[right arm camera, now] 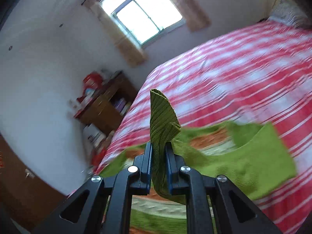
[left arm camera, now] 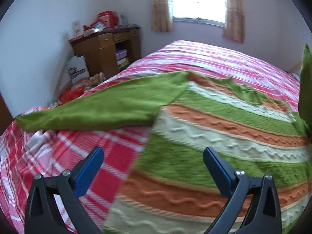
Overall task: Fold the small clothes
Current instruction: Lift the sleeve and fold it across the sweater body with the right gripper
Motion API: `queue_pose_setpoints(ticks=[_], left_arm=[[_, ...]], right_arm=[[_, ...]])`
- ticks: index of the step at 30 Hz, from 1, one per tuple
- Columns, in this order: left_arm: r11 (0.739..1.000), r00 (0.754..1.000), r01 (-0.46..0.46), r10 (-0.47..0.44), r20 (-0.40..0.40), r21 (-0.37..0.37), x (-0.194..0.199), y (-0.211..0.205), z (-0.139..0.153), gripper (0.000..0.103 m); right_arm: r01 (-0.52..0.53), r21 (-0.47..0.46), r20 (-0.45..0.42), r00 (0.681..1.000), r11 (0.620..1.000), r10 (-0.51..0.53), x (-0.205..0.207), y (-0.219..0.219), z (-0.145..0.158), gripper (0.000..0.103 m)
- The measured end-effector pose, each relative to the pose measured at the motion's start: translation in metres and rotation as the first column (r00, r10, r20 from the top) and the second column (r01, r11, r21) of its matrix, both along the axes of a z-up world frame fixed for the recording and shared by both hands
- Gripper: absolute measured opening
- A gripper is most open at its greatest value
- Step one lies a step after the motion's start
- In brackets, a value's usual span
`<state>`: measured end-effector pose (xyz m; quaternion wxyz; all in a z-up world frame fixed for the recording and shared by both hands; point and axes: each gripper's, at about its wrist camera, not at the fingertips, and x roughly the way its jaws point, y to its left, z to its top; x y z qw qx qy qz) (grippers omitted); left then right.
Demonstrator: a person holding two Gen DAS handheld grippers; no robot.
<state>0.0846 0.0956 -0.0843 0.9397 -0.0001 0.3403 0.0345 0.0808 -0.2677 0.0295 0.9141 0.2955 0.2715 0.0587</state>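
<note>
A small knit sweater [left arm camera: 224, 128] with green, orange and cream stripes lies spread on the red plaid bed cover [left arm camera: 64, 156]. Its green left sleeve [left arm camera: 109, 107] stretches out flat toward the bed's left edge. My left gripper [left arm camera: 153, 154] hovers open above the sweater's lower left edge, with nothing between its blue pads. My right gripper [right arm camera: 158, 146] is shut on the ribbed green cuff [right arm camera: 161, 115] of the other sleeve, lifted above the sweater body [right arm camera: 263, 167]. That raised sleeve shows as a green strip [left arm camera: 306, 81] at the right rim of the left wrist view.
A brown wooden desk [left arm camera: 109, 46] with red boxes on top stands in the corner left of the bed, with a white box [left arm camera: 78, 70] and clutter on the floor beside it. A curtained window [left arm camera: 197, 0] is in the far wall. A pillow [right arm camera: 288, 13] lies at the bed's head.
</note>
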Motion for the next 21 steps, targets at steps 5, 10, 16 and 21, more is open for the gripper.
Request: queue_pose_setpoints(ticks=[5, 10, 16, 21], left_arm=[[0.995, 0.997, -0.03, 0.023, -0.071, -0.1, 0.012, 0.02, -0.02, 0.103], [0.996, 0.998, -0.024, 0.019, -0.055, -0.09, 0.01, 0.016, -0.022, 0.103], [0.994, 0.999, -0.017, 0.013, -0.044, -0.104, 0.009, 0.018, -0.024, 0.103], [0.995, 0.999, -0.016, 0.013, -0.036, -0.103, 0.002, 0.02, -0.025, 0.103]], right_arm=[[-0.106, 0.038, -0.034, 0.994, 0.994, 0.107, 0.045, 0.064, -0.034, 0.012], [-0.17, 0.03, -0.081, 0.982, 0.985, 0.172, 0.085, 0.121, -0.069, 0.012], [-0.235, 0.017, -0.145, 0.961, 0.972, 0.235, 0.119, 0.166, -0.114, 0.012], [-0.296, 0.046, -0.147, 0.943, 0.954, 0.3, 0.135, 0.178, -0.133, 0.019]])
